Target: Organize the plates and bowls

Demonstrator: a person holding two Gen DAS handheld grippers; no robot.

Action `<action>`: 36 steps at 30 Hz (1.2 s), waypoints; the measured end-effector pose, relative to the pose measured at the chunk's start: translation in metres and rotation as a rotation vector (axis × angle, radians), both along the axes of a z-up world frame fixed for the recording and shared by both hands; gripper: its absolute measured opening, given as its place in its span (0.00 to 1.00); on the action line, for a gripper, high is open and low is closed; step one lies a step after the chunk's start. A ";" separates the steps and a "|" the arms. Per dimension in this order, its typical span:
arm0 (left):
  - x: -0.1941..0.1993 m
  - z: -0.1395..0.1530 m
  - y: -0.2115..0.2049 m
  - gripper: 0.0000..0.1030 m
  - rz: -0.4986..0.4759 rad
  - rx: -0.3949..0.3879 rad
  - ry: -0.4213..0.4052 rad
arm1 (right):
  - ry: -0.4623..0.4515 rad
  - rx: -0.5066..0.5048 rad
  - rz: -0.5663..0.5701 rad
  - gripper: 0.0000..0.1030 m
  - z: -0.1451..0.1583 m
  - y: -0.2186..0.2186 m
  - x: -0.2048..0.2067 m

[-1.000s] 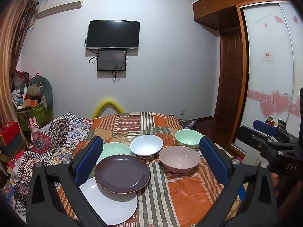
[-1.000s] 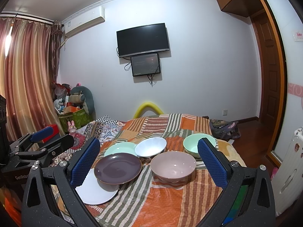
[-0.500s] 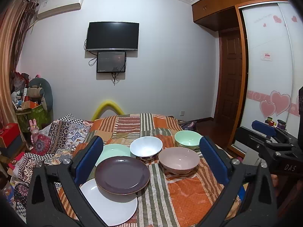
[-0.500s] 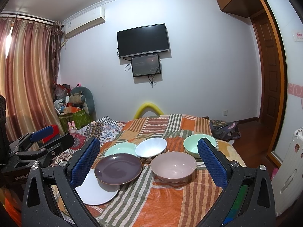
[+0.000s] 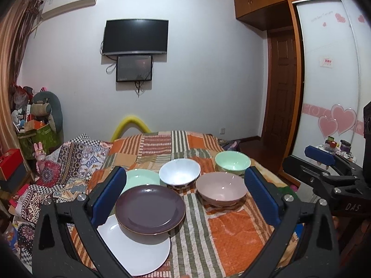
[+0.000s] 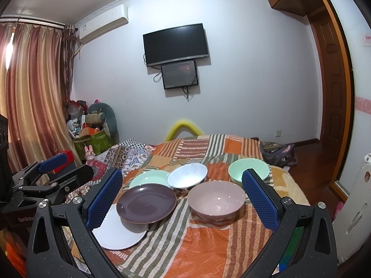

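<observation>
Striped bedspread (image 5: 231,231) carries a purple plate (image 5: 150,208) overlapping a white plate (image 5: 139,254).

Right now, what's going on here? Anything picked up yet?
Nothing is held. A person has the left gripper and right gripper open above the bed, touching no dish. The purple plate lies partly on the white plate, with a green plate behind. The white bowl, pink bowl and green bowl sit separately, unstacked.
</observation>
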State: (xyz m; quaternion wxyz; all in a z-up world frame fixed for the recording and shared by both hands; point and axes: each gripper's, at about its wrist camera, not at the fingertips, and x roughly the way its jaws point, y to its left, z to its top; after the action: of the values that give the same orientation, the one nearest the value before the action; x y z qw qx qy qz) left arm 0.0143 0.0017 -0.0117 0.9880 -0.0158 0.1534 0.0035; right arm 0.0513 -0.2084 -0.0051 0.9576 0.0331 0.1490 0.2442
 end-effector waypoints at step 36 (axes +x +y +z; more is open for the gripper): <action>0.144 -0.162 0.185 0.35 0.175 -0.218 0.464 | 0.449 -0.142 0.163 0.42 -0.120 0.100 0.111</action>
State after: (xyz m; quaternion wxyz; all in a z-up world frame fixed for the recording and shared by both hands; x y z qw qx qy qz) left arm 0.1582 0.1868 -0.1740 0.9148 -0.1343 0.3734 0.0757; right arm 0.1621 -0.1087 -0.1248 0.8776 0.0069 0.3769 0.2962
